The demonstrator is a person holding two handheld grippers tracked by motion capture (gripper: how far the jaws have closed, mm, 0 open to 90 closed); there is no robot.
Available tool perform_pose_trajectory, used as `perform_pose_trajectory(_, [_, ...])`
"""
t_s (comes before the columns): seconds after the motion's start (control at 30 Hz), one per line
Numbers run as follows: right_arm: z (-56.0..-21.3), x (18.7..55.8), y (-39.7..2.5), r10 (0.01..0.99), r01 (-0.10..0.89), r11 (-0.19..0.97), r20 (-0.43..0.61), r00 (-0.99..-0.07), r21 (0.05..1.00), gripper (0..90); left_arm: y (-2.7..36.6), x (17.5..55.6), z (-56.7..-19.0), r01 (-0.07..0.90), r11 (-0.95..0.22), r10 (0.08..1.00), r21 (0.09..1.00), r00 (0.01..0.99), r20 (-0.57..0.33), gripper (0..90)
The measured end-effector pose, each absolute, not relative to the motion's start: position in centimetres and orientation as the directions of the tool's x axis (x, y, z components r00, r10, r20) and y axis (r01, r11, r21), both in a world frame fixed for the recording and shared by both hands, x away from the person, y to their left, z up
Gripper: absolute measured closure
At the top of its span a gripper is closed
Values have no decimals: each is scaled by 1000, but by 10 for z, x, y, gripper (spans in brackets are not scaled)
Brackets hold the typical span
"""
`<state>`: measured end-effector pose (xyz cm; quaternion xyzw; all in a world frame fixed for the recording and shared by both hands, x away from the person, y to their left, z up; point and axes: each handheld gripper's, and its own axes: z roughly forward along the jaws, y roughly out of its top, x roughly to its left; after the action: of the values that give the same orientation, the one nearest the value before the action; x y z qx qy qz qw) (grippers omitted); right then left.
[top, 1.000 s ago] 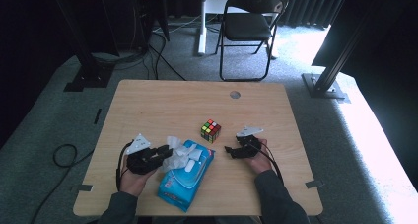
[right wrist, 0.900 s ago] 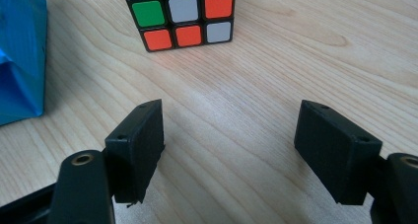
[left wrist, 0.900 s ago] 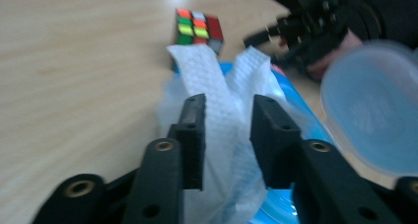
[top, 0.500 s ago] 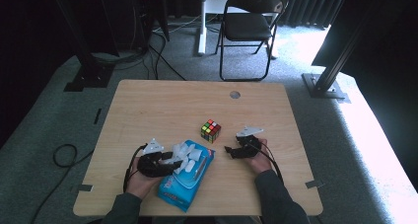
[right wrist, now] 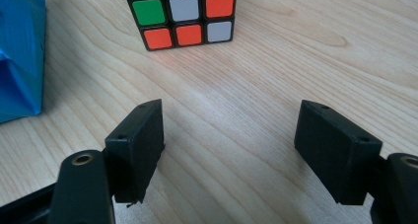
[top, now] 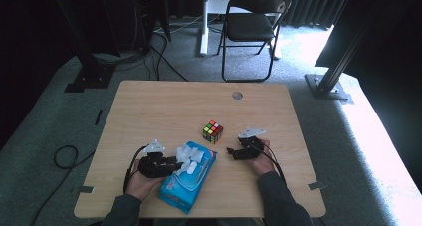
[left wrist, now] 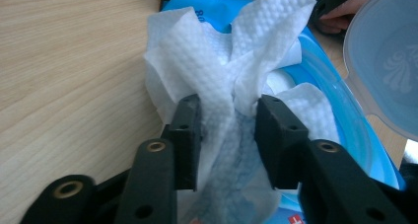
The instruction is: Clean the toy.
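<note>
Oddly, much of the blue wipes pack (top: 186,178) was hard to read from where I stood: its near end ran under the person's left sleeve in the high view, and its printed label was too small to make out. In the left gripper view the pack's clear plastic lid (left wrist: 387,61) stood flipped open and was cut off at the right edge.

The wipe (left wrist: 222,66) itself was white, dimpled cloth, crumpled into two upright folds rising from the pack's opening. It sat at the near edge of the wooden table (top: 164,106), left of centre. The left gripper (left wrist: 226,135) had its black jaws partly closed around the wipe's gathered stem; cloth filled the gap between them, and the pads touched it on both sides.

The right gripper (right wrist: 229,150) lay low over bare wood grain, jaws spread wide with nothing between them. Just beyond it stood a colour cube (right wrist: 180,14), glossy squares of green, orange, white and red, its top cropped away. A blue corner of the pack showed at that view's left.
</note>
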<state>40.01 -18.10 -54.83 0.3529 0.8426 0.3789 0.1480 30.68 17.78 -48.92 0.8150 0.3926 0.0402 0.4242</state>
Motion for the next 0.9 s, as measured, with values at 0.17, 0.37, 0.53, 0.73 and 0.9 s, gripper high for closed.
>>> perform_pose_trajectory(0.17, [-548, 400, -182, 703, 483, 461, 27, -711, 745, 309, 180, 304, -485, 586, -342, 689, 735, 688, -228, 827])
perform_pose_trajectory(0.37, [-547, 400, -181, 691, 481, 463, 37, -722, 744, 341, 181, 303, -483, 571, -346, 719, 745, 671, -180, 880])
perform_pose_trajectory(0.53, [-544, 400, -178, 689, 487, 467, 42, -724, 738, 389, 189, 303, -479, 559, -315, 741, 767, 650, -170, 884])
perform_pose_trajectory(0.73, [-534, 398, -168, 662, 451, 466, 39, -749, 761, 461, 195, 305, -477, 558, -283, 753, 780, 633, -180, 885])
perform_pose_trajectory(0.9, [-528, 400, -166, 661, 454, 434, 67, -747, 778, 472, 196, 307, -476, 551, -275, 758, 788, 628, -175, 885])
